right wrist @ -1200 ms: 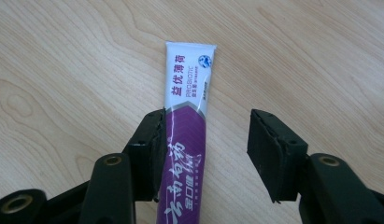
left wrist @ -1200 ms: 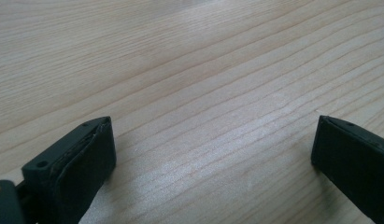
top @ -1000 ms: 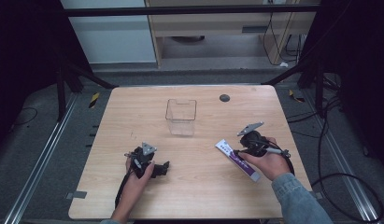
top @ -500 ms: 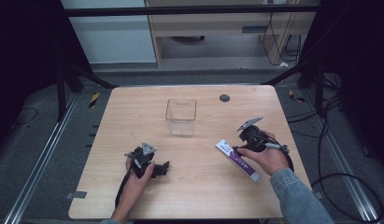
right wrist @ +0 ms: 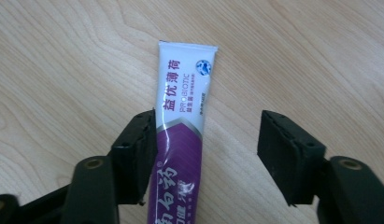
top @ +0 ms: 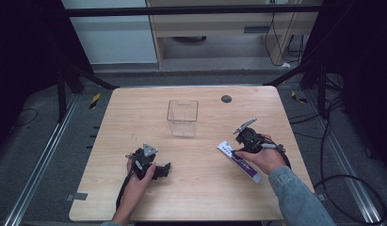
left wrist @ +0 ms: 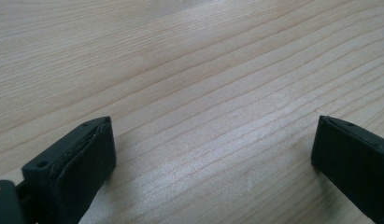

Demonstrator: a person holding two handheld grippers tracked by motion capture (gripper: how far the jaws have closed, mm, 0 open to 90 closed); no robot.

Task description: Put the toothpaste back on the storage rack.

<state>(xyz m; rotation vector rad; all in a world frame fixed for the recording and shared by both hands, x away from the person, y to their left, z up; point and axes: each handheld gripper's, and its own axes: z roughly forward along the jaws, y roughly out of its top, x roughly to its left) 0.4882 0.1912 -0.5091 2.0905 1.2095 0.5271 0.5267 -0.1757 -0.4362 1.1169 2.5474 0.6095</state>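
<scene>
We see a light wooden table (top: pixel 191 197) with a rounded rectangular top, and a person's two hands reaching in from its near edge, each holding a black two-finger gripper.

The left gripper (top: pixel 163 169) lies low on the table near the near-left part of the top, held by the left hand (top: pixel 137 176), with a grey three-cornered plate (top: pixel 149 149) on top of it. In the left gripper view its fingers (left wrist: pixel 77 163) stand wide apart with bare wood grain between them; nothing is held.

The right gripper (right wrist: pixel 206 154) sits at the near-right part of the table, in the right hand (top: pixel 262 157), whose denim-blue sleeve (top: pixel 294 200) comes in from the bottom edge. Its fingers (right wrist: pixel 133 154) are apart and straddle a white and purple toothpaste tube (right wrist: pixel 182 121) that lies flat on the table. The left finger is touching or just beside the tube's edge; the right finger stands clear of it. The tube's flat crimped end points away from the gripper, and the white part carries printed characters.

From the high view the tube (top: pixel 239 161) lies slantwise, right of the middle of the table. A clear, square plastic container (top: pixel 182 117) stands upright near the table's centre, well apart from both grippers. A small dark round disc (top: pixel 226 99) sits in the table near its far edge.
</scene>
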